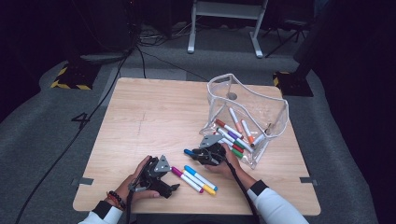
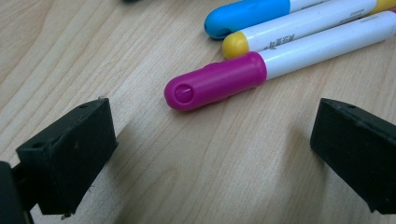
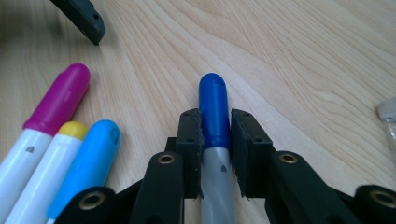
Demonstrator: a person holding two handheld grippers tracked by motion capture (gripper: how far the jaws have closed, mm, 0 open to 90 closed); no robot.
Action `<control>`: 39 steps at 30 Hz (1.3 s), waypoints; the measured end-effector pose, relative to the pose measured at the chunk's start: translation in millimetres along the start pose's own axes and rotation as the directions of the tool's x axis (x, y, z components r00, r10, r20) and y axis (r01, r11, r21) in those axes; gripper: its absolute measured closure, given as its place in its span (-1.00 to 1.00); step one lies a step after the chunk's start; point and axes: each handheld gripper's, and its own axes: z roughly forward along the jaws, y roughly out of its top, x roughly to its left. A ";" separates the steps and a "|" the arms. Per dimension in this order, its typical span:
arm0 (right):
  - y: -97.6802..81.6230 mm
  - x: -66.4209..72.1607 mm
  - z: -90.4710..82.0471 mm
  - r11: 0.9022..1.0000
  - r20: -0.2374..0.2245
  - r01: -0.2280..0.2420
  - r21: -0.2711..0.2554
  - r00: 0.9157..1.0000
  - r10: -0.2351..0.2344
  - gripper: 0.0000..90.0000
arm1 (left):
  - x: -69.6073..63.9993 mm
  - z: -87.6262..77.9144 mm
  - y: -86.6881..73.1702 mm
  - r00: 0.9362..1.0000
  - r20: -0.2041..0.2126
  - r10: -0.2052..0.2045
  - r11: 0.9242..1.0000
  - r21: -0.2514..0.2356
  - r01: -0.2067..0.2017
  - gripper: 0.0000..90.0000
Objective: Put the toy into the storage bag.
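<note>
Work in hand: markers go from the table [image 1: 140, 112] into the clear pouch [image 1: 261, 100], judging by the several already inside it.
Right gripper [image 3: 215, 128]: jaws closed tight on the dark blue marker [image 3: 214, 105], pads pressing both sides just behind the cap, so the cap sticks out in front and the grey barrel runs back between the jaws.
Why that grip: holding near one end probably leaves the length free to be tipped into the pouch mouth.
Blue marker's place: low over the table, between the loose markers and the pouch, in the high view.
Left gripper [image 2: 210, 154]: jaws spread wide with nothing between them, resting low at the magenta marker [image 2: 215, 84], whose cap points at the gap.
Loose row: magenta, yellow marker [image 2: 236, 44] and light blue marker [image 2: 243, 14] lie side by side, touching.
Open room: bare wood stretches across the left and far side of the table; the pouch stands close to the right edge.
Near edge: both hands work just inside it.
</note>
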 end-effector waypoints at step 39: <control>63.7 10.0 -210.2 0.969 0.240 0.124 -0.214 0.968 -0.071 0.66 | 1.2 0.4 0.7 1.000 0.008 0.006 1.000 0.004 -0.006 -1.00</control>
